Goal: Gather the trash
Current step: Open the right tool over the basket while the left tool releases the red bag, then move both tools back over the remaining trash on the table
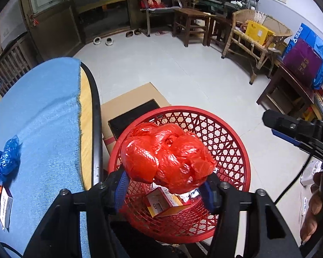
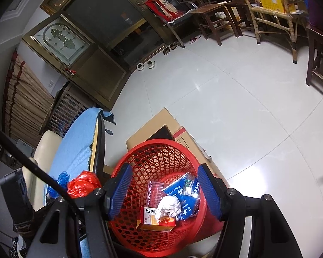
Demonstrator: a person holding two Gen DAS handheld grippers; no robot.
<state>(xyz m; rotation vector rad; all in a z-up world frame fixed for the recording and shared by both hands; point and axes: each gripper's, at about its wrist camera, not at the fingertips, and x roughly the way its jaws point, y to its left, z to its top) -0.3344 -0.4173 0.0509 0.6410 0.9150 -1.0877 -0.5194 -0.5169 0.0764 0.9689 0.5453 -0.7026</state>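
Note:
My left gripper point(image 1: 164, 185) is shut on a crumpled red plastic bag point(image 1: 165, 157), its blue pads pressing both sides. It hangs over the near rim of the red lattice basket point(image 1: 226, 133). In the right wrist view the red bag point(image 2: 84, 185) shows by the table edge. My right gripper point(image 2: 163, 193) stands open above the basket point(image 2: 139, 150) with nothing between its fingers. Inside lie an orange-and-white box point(image 2: 155, 219), a white paper wad point(image 2: 169, 206) and a blue packet point(image 2: 183, 193). A blue plastic bag point(image 1: 3, 161) and a small box point(image 1: 5, 206) rest on the blue-clothed table point(image 1: 43, 107).
A flat cardboard box point(image 1: 135, 99) lies on the floor behind the basket. A hand point(image 1: 316, 210) holds the right gripper at the right edge, above a white power strip point(image 1: 312, 169). Wooden chairs point(image 1: 191, 23) and a wicker bench point(image 1: 254, 36) line the far wall across tiled floor.

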